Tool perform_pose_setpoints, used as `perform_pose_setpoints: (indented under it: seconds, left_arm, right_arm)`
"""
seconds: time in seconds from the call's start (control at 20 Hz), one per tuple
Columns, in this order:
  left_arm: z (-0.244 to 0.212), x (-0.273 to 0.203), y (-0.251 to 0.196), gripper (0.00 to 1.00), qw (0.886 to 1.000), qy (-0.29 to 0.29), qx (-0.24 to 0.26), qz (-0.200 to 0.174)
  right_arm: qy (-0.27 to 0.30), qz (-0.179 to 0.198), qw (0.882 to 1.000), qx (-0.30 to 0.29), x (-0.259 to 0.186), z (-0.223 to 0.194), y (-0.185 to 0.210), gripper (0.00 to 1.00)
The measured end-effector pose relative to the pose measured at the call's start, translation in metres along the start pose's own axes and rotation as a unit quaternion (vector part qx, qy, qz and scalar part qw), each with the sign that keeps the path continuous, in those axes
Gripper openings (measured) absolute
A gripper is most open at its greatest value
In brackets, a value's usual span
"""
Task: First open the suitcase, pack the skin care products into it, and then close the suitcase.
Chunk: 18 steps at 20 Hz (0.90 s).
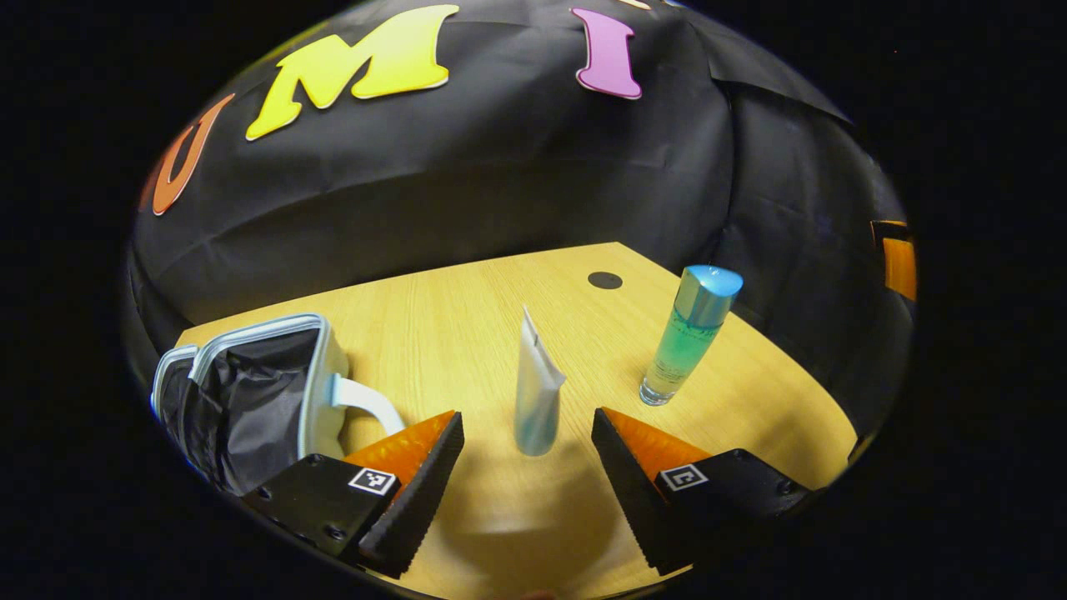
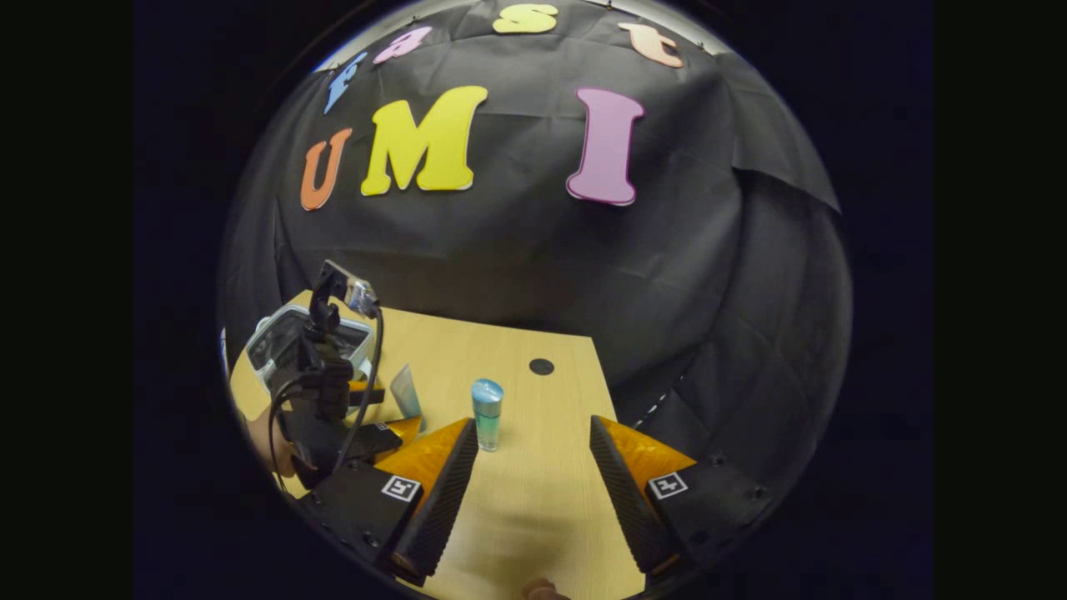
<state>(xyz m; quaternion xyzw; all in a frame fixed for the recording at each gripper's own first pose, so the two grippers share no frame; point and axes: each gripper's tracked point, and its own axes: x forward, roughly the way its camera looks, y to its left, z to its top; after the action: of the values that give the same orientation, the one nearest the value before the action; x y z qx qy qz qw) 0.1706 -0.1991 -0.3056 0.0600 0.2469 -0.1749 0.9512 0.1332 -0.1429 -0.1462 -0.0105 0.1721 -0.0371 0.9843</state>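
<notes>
A small white suitcase (image 1: 250,392) lies open at the left of the wooden table (image 1: 467,333), its black lining showing. A silver-blue tube (image 1: 535,392) stands on its cap straight ahead of my left gripper (image 1: 527,442), which is open with the tube just beyond its fingertips. A green bottle with a blue cap (image 1: 690,333) stands upright to the right. In the right gripper view, my right gripper (image 2: 527,446) is open above the table, the bottle (image 2: 487,414) stands ahead slightly left, and the left gripper (image 2: 333,400) reaches toward the tube (image 2: 407,392) before the suitcase (image 2: 288,342).
A round black hole (image 1: 605,280) marks the table's far side. The black cloth wall closes in behind and on the right. The table's right edge (image 2: 613,408) runs close by the right gripper. A hand (image 2: 267,442) holds the left gripper.
</notes>
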Motion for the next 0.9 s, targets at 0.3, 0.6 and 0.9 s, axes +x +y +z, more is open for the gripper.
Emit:
perform_pose_setpoints:
  seconds: [0.3,0.6,0.9]
  left_arm:
    - [-0.018,0.032,-0.003,0.83,0.999,0.012,-0.031,0.012]
    - [-0.018,0.037,0.002,0.45,1.000,0.016,-0.023,0.011]
    - [-0.002,-0.003,0.004,0.42,0.999,0.005,-0.029,0.013]
  right_arm:
    - [0.021,0.024,0.999,0.010,0.049,-0.030,0.004,0.80]
    - [0.056,0.051,0.997,-0.003,0.093,-0.053,0.015,0.82]
    - [0.050,0.076,0.996,-0.013,0.128,-0.063,0.043,0.82]
